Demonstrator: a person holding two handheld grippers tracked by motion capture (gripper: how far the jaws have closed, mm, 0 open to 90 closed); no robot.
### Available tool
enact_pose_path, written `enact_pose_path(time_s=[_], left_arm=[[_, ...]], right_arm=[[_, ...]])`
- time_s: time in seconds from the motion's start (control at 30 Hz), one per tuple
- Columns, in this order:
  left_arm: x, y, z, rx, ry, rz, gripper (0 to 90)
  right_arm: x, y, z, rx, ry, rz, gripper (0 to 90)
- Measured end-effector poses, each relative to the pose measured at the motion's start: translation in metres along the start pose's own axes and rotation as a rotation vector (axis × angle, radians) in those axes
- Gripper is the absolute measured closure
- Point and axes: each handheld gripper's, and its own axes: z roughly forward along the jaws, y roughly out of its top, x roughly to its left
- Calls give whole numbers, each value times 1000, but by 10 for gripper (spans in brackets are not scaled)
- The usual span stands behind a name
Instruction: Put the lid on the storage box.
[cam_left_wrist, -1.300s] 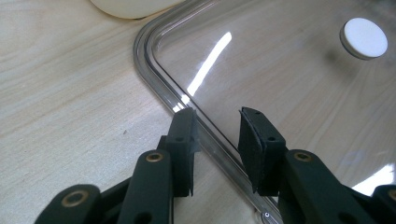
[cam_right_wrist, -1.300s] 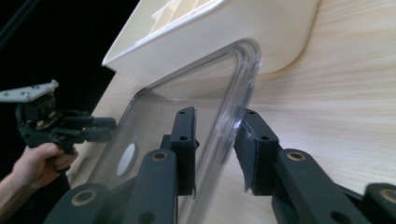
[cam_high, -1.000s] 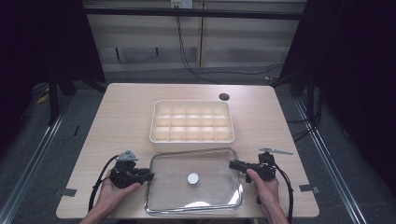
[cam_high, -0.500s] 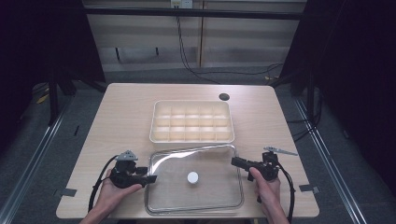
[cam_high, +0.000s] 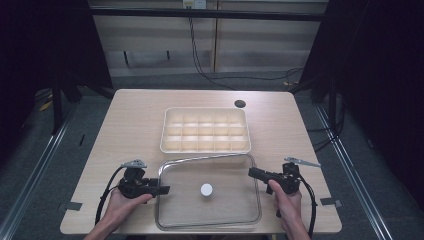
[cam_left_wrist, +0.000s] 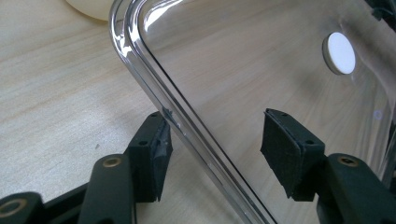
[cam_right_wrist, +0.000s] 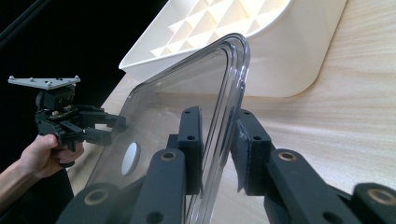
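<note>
The wooden table (cam_high: 130, 120) carries a cream compartment tray (cam_high: 205, 130). Just in front of that tray lies the clear lid (cam_high: 220, 210), a white disc (cam_high: 206, 189) at its centre. My right gripper (cam_high: 253, 172) clamps the lid's right rim. My left gripper (cam_high: 165, 190), jaws just opened then eased inward, straddles the left rim without pressing.

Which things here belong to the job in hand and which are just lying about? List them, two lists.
In the job:
- clear lid
- cream divided tray
- left gripper, jaws open astride the lid's edge
- right gripper, shut on the lid's rim

Lying about:
- dark round hole in the table
- cables behind the table
</note>
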Motion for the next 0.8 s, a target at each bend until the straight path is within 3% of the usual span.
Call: enact_pose_path(time_s=[0.33,0.8], left_arm=[[-1,2,-12,-79,-19,-2,534],[-5,10,-36,-159,18,24,626]], right_arm=[[1,0,-1,-5,-9,3,750],[13,6,6,-3,-53,-29,738]])
